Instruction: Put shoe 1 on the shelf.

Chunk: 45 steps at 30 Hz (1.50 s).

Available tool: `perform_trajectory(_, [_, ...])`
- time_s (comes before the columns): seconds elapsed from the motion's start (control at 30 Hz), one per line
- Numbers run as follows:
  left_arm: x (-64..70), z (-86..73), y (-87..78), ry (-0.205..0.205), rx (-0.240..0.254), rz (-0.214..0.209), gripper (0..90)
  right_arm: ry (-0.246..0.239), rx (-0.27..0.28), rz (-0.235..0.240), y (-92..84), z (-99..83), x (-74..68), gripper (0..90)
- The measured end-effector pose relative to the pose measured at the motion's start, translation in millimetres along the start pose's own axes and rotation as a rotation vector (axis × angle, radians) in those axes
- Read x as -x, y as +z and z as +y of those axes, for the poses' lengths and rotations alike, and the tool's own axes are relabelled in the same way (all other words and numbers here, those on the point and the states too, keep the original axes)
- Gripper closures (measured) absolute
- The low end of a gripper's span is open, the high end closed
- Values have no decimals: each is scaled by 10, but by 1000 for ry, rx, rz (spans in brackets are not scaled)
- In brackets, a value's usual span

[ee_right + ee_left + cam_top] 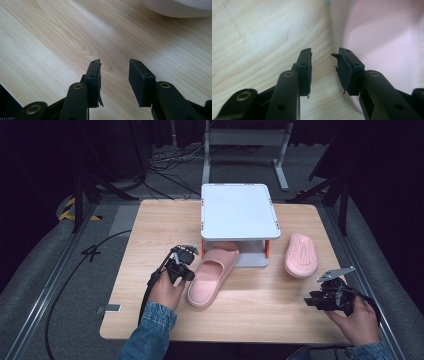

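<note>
From the high view, the left gripper [185, 263] sits just beside the pink slipper [214, 274] that lies right side up with its toe tucked under the white two-tier rack [239, 211]. I'd say the step in hand is getting this slipper onto the rack's lower shelf, and it looks only partway in. The rack's top is bare; the toe end is the one thing I can see in the bottom level. The second slipper [301, 255] lies sole up on the table [150, 235], right of the rack, with the right gripper [320, 300] near it, apart from it

Left gripper view: jaws partly open, nothing but bare wood between the pads [305, 72], and the pink slipper [387, 37] is just off to one side. Next move probably calls for either a push on the heel or a proper bite on the sidewall

Right gripper view: jaws partly apart over bare wood, holding nothing, with the pale edge of the second slipper [180, 7] ahead
</note>
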<state>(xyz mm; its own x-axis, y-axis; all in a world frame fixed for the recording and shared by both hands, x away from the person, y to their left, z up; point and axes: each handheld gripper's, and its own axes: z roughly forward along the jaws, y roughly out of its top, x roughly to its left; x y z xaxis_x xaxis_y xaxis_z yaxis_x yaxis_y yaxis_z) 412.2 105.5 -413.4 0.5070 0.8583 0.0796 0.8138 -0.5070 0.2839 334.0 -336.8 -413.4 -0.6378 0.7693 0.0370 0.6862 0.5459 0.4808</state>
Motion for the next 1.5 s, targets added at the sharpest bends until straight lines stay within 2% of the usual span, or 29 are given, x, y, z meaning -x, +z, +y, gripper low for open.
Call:
perform_trajectory(0.03, [-5, -13, 51, 7, -33, -7, 670, -3, -1, -1, -1, 6, -4, 623])
perform_trajectory(0.07, [-5, -13, 51, 7, -33, -7, 678, -3, -1, -1, -1, 6, -4, 623])
perform_trajectory(0.17, [39, -56, 136, 19, -67, -48, 709, -5, -3, 2, 4, 15, -2, 625])
perform_trajectory(0.27, [93, -93, 143, 19, -66, -126, 702, -12, 0, 5, 0, 17, -17, 625])
perform_trajectory(0.3, [124, -98, 146, 25, -61, -137, 699, -12, 1, 5, -2, 19, -24, 625])
perform_trajectory(0.5, [366, -73, 133, 96, -67, -169, 661, -23, 3, 4, -5, 30, -53, 626])
perform_trajectory(0.67, [384, -129, 30, 90, -60, -181, 641, -23, 6, 5, -15, 28, -52, 627])
perform_trajectory(0.73, [448, -196, -75, 113, -52, -211, 647, -20, 7, 4, -16, 25, -50, 627])
perform_trajectory(0.87, [735, -287, -175, 219, -64, -281, 671, -21, 2, 5, 3, 23, -51, 627])
perform_trajectory(0.9, [809, -301, -175, 242, -73, -293, 671, -22, 1, 6, 1, 23, -54, 627])
perform_trajectory(0.93, [809, -301, -175, 242, -73, -293, 672, -23, 2, 5, -3, 24, -56, 627])
perform_trajectory(0.97, [936, -319, -165, 285, -100, -315, 671, -21, 6, 5, -8, 24, -57, 627])
perform_trajectory(1.0, [985, -326, -144, 303, -101, -329, 671, -22, 9, 5, -15, 26, -57, 627])
perform_trajectory(1.03, [985, -326, -144, 303, -101, -329, 675, -22, 9, 5, -15, 26, -57, 627])
perform_trajectory(1.07, [1060, -329, -69, 321, -121, -348, 674, -22, 11, 4, -19, 29, -61, 627])
perform_trajectory(1.1, [1080, -324, -29, 328, -134, -342, 669, -23, 11, 3, -17, 30, -63, 627])
perform_trajectory(1.17, [1086, -318, 23, 318, -150, -359, 675, -27, 5, 5, -11, 31, -68, 627])
perform_trajectory(1.27, [1081, -316, 26, 311, -148, -362, 677, -26, 5, 6, -3, 26, -70, 627])
perform_trajectory(1.4, [1141, -323, 43, 327, -151, -336, 658, -23, 6, 6, -1, 23, -68, 627])
perform_trajectory(1.47, [1154, -316, 54, 324, -145, -316, 681, -25, 3, 6, -1, 23, -71, 627])
perform_trajectory(1.5, [1132, -297, 56, 309, -136, -305, 683, -29, 4, 4, 0, 21, -71, 628])
